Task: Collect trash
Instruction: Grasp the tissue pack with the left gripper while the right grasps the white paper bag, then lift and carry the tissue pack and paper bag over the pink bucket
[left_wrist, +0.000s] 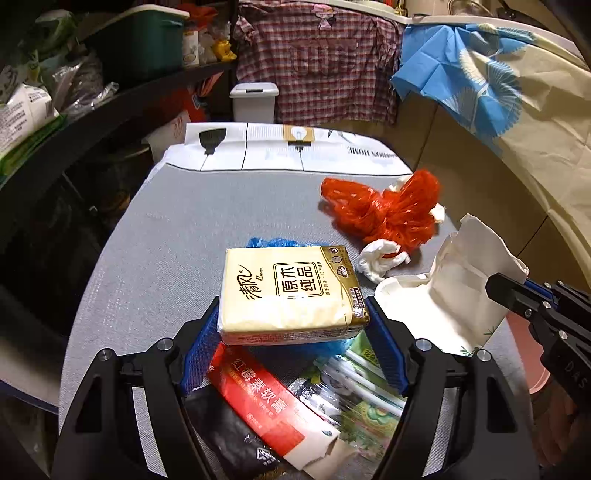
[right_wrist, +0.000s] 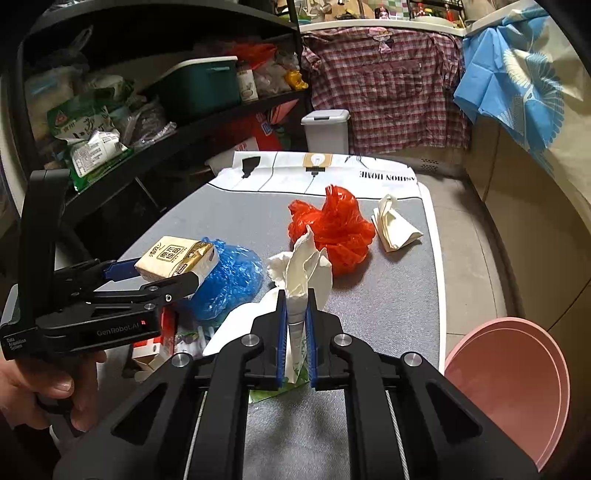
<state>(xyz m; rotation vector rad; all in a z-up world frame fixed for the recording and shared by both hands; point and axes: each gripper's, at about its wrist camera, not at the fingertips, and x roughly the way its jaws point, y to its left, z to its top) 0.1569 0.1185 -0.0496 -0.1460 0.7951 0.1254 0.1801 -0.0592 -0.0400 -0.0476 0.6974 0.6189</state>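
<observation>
My left gripper (left_wrist: 291, 314) is shut on a yellow tissue pack (left_wrist: 288, 288), its blue pads pressing on both sides. In the right wrist view that pack (right_wrist: 177, 258) hangs in the left gripper (right_wrist: 166, 273) just above a crumpled blue plastic bag (right_wrist: 229, 280). My right gripper (right_wrist: 296, 295) is shut on a flattened white paper bag (right_wrist: 306, 258), which stands up between its pads. A crumpled red plastic bag (right_wrist: 332, 229) and a folded white paper (right_wrist: 395, 229) lie further back on the grey table (right_wrist: 388, 295). A crumpled white tissue (left_wrist: 380, 258) lies beside the red bag (left_wrist: 384, 210).
A red ointment box (left_wrist: 266, 395) and several wrappers lie under the left gripper. A pink basin (right_wrist: 513, 384) sits off the table's right edge. A white lidded bin (right_wrist: 327, 131) stands beyond the far end. Cluttered black shelves (right_wrist: 147, 147) run along the left.
</observation>
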